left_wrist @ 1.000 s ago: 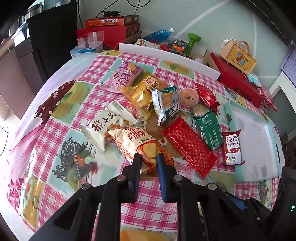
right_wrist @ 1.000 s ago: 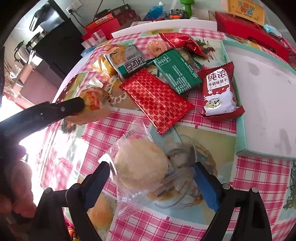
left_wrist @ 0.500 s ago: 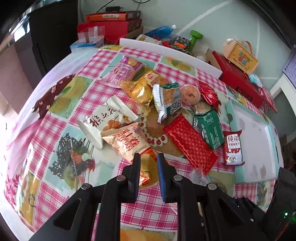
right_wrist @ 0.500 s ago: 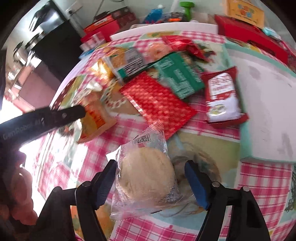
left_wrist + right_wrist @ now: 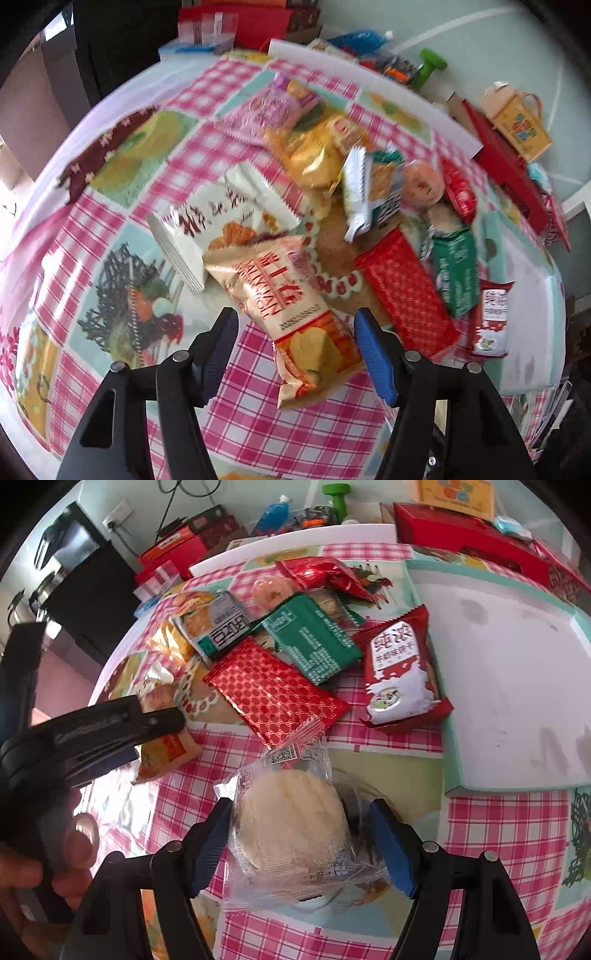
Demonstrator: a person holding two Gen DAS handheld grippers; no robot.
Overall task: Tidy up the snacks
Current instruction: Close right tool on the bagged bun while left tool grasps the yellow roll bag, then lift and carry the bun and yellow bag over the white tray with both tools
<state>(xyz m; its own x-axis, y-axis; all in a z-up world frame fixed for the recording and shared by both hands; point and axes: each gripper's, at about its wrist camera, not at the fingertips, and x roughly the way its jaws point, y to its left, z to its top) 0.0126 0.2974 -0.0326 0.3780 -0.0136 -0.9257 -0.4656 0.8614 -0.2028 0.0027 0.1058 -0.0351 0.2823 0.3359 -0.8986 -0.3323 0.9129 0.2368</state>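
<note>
At the bottom of the left wrist view, our left gripper (image 5: 295, 332) stands with its fingers spread wide, and the orange-and-cream chip bag (image 5: 291, 310) lies between them on the pink checked tablecloth (image 5: 258, 424), its lower end reaching toward us; neither pad appears to press on it, though the frame is blurred and we cannot be sure of contact. Just beyond it, toward the centre, a white snack pack (image 5: 218, 225) lies partly under the bag's upper end, and to the right a red patterned packet (image 5: 406, 291) and a green packet (image 5: 456, 266) sit side by side. Low in the right wrist view, our right gripper (image 5: 301, 834) is also well open, with a clear-wrapped round bun (image 5: 291, 830) lying between the blue pads (image 5: 391, 845); the left pad sits against the wrapper's edge, the right one stands apart from it. Toward the upper right of that frame a red milk-biscuit pack (image 5: 399, 672) rests just beside the white tray (image 5: 517, 686) with its teal rim. At the left edge the other gripper's black finger crosses over the chip bag, and a hand (image 5: 44, 867) grips its handle below.
</note>
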